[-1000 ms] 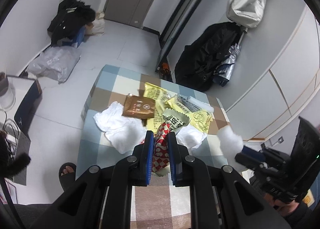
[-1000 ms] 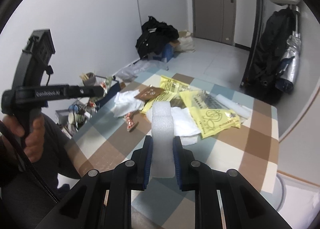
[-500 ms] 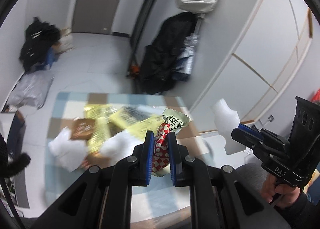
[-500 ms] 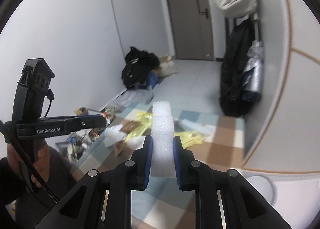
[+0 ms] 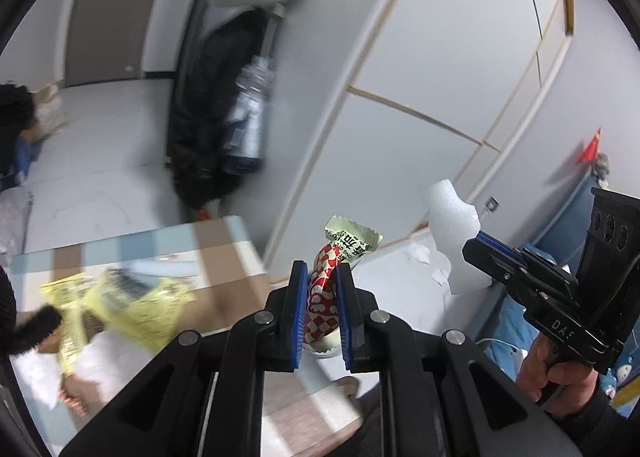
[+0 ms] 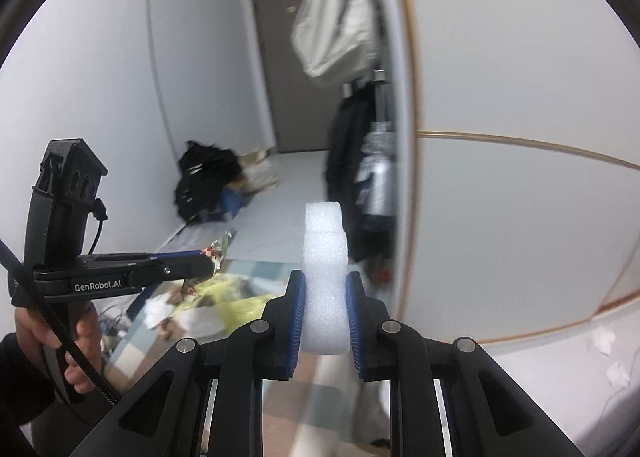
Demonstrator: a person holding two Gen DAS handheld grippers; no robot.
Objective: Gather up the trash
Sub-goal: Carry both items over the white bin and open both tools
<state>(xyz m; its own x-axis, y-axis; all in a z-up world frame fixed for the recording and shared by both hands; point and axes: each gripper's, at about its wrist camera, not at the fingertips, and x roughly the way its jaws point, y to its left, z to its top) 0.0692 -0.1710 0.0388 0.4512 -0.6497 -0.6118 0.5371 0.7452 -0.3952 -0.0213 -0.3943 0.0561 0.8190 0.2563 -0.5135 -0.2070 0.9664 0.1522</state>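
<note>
Both views had swung right since a second ago, so the bench [image 5: 224,257] with its yellow wrappers [image 5: 132,297] slid to my lower left. My left claw [image 5: 321,281] stayed clenched on the red-checked snack wrapper [image 5: 320,297] (its pale crimped end poking up), held off the bench. My right claw [image 6: 325,293] gripped the white foam piece [image 6: 324,257], upright, beside the cabinet wall [image 6: 500,177].

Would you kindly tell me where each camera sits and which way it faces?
Left wrist: on the left gripper, facing the cabinet wall; holds a checkered wrapper; right gripper visible.
Right wrist: on the right gripper, facing the door; holds a foam block; left gripper visible.
Shared: the checked table.
</note>
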